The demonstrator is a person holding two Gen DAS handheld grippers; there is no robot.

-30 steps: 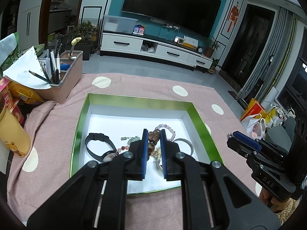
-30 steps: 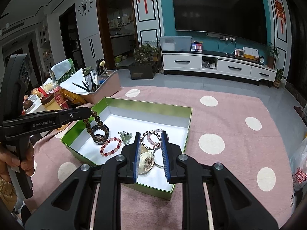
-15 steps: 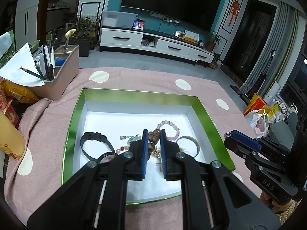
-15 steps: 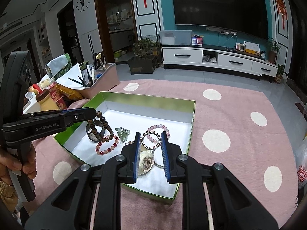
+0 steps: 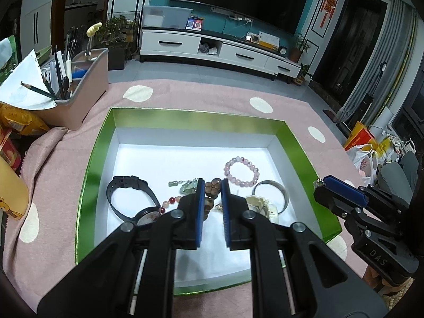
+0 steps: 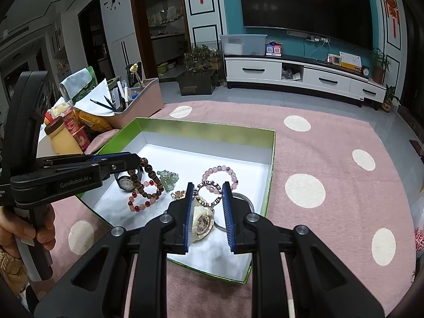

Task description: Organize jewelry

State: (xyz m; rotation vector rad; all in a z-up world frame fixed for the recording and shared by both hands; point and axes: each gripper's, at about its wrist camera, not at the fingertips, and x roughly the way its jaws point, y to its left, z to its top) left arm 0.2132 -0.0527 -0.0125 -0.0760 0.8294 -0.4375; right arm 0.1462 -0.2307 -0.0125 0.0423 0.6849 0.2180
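Here, your biggest landmark is the pink dotted cloth spread over the table, and on it sits the green-rimmed box with its white floor, where all the jewelry lies. At the box's left side rests the black watch; toward the right are the pink bead bracelet, the silver bangle just beside it, and the cream-coloured watch at the near edge. A red and pink bead bracelet and a small jade pendant lie between them.

Your left gripper hangs over the middle of the box, its claw clamped on the brown bead bracelet, which dangles from the tips down toward the box floor. Your right gripper hovers over the near right part of the box, clamped on a small ring-shaped metal-link bracelet stretched between its blue pads.
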